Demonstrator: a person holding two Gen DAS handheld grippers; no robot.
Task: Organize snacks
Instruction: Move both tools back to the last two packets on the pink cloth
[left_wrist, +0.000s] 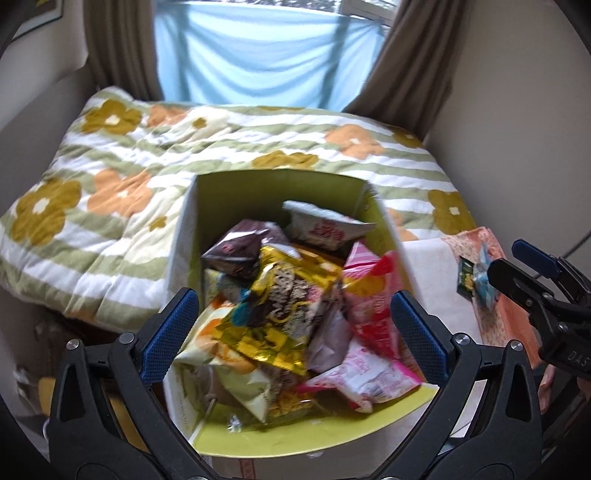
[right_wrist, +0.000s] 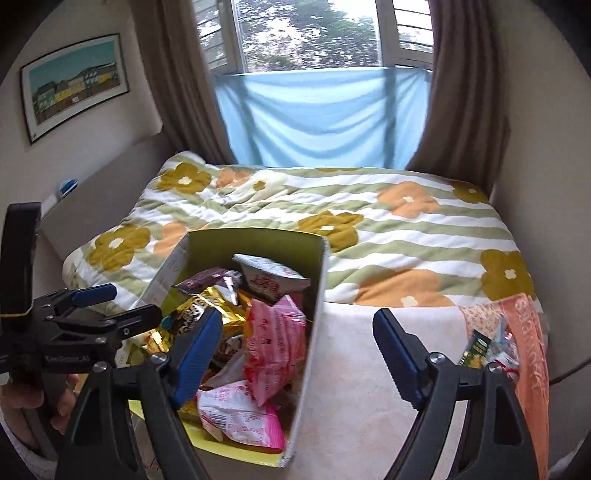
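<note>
**Both tools open above the snack box**

Left wrist view: the left tool (left_wrist: 291, 332) has its two blue fingers (left_wrist: 170, 332) spread wide, and nothing is pinched between them. Directly under and between the fingers stands the box (left_wrist: 236, 188), green inside, open on top and full of snacks. A gold bag (left_wrist: 284, 291) lies on top of the heap, in the middle of the gap. Beyond it are a brown bag (left_wrist: 236, 251) and a white bag (left_wrist: 325, 225); to the right of it lie pink bags (left_wrist: 373, 291). Behind the box is the bed (left_wrist: 110, 184) with a flowered quilt. To the right of the tool, the right tool (left_wrist: 517, 273) enters the picture, also spread, near an orange bag (left_wrist: 480, 243) that holds small packets.

Right wrist view: the right tool (right_wrist: 299, 350) is spread and holds nothing. Its left finger is over the box (right_wrist: 314, 332); its right finger is over the white tabletop (right_wrist: 362, 369) beside the box. Farther right stands the orange bag (right_wrist: 532, 354). To the left, the left tool (right_wrist: 110, 306) is held by a hand (right_wrist: 37, 398).
</note>
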